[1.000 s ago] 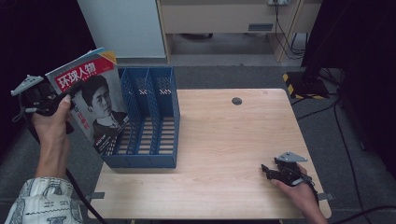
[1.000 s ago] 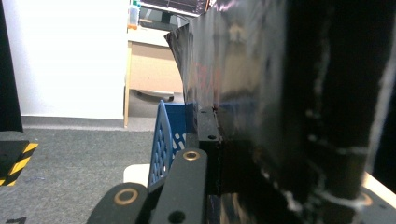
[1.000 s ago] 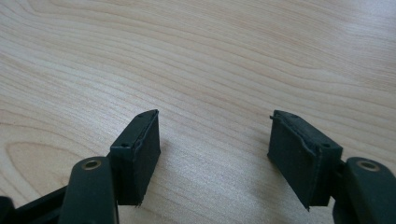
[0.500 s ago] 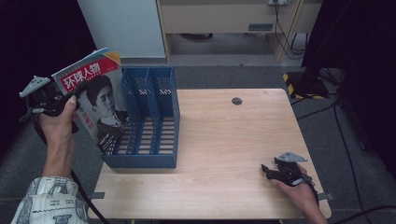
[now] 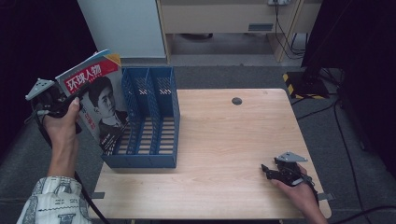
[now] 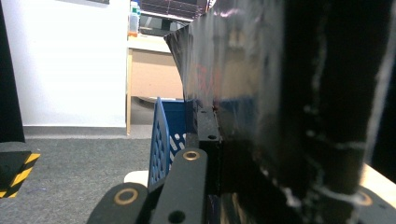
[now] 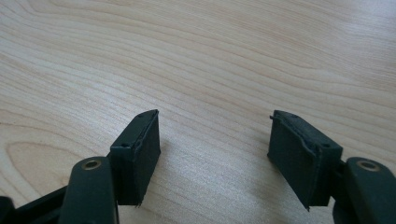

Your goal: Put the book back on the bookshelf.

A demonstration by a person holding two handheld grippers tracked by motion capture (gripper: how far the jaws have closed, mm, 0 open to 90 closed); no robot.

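While my left tool (image 5: 70, 100) stays off the counter's left edge, clamped on the magazine (image 5: 100, 105) that leans tilted against the blue file rack (image 5: 156, 121), my right tool (image 7: 215, 149) rests with jaws apart on the pale wood counter (image 5: 224, 140). Grey carpet (image 5: 322, 121), a white cabinet (image 5: 121, 28) and cables lie beyond.

We see the rack (image 5: 154, 140) on the table's (image 5: 224, 140) left part, the magazine (image 5: 95, 100) just left of it, off the table, and the right gripper (image 5: 268, 171) near the front right corner
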